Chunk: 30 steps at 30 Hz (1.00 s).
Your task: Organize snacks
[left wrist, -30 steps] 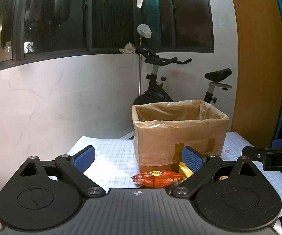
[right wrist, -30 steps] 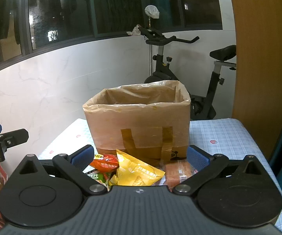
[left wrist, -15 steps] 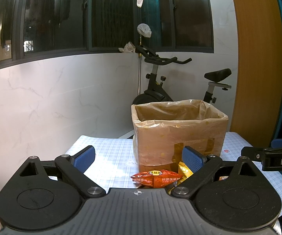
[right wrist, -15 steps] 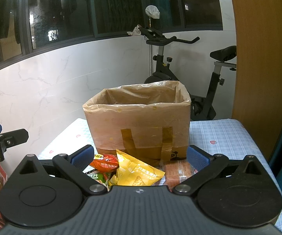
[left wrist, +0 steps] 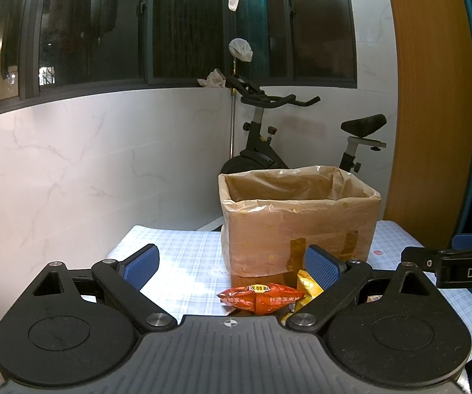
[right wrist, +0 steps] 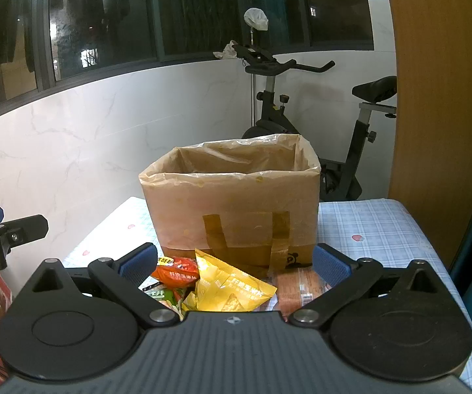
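My right tool (right wrist: 232, 264) hangs with jaws spread and empty over the snack pile: yellow packet (right wrist: 227, 290) at 12 o'clock, orange packet (right wrist: 176, 271) at 11, before the lined box (right wrist: 232, 203). The left tool (left wrist: 232, 267), likewise apart, has the orange packet lying crosswise ahead. Checked table (right wrist: 367, 226); exercise bike (right wrist: 301, 105) behind.

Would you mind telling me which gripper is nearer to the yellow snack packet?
Right. The right gripper hangs open directly over the yellow snack packet; the left gripper, also open, has it beside its right finger.
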Motion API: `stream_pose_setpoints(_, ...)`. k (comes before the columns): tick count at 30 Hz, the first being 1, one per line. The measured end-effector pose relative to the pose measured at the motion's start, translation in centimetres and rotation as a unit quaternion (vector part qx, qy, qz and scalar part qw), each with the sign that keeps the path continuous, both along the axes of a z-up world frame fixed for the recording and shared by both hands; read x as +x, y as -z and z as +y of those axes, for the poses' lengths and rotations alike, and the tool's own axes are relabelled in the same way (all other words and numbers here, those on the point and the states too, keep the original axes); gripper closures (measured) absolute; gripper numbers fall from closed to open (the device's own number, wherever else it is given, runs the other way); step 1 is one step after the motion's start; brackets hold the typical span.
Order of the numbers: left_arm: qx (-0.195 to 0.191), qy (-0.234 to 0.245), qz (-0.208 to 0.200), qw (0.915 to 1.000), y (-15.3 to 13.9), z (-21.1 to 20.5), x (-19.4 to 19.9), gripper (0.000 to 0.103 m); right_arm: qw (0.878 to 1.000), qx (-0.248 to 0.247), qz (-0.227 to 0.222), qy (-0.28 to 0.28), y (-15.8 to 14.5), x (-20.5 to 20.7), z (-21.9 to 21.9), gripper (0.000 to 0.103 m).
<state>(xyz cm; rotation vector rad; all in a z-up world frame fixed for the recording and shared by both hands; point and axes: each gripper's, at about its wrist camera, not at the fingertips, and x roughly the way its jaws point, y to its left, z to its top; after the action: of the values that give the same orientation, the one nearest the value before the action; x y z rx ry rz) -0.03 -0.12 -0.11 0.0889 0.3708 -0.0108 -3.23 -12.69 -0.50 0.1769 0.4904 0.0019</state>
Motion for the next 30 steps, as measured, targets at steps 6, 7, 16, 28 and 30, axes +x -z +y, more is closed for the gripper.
stream_pose_setpoints(6, 0.000, 0.000, 0.000, 1.0000, 0.08, -0.08, -0.07, 0.006, 1.000, 0.000, 0.000, -0.001, 0.01, 0.01, 0.02, 0.000)
stream_pose_setpoints(7, -0.001, 0.000, 0.000, 1.0000, 0.15, -0.12, -0.12, 0.006, 1.000, -0.001, 0.000, 0.000, -0.01, 0.00, 0.04, 0.000)
stream_pose_setpoints(16, -0.001, 0.001, 0.000, 1.0000, 0.22, -0.07, -0.12, 0.006, 1.000, -0.001, 0.000, 0.000, 0.02, 0.02, 0.08, 0.000)
stream_pose_setpoints(28, -0.001, -0.001, 0.001, 1.0000, 0.52, -0.25, -0.34, 0.006, 1.000, -0.002, 0.001, 0.000, 0.06, 0.04, 0.13, 0.000)
stream_pose_setpoints(30, -0.002, 0.000, 0.002, 1.0000, 0.57, -0.28, -0.28, 0.006, 1.000, -0.002, 0.000, 0.000, 0.09, 0.05, 0.15, 0.000)
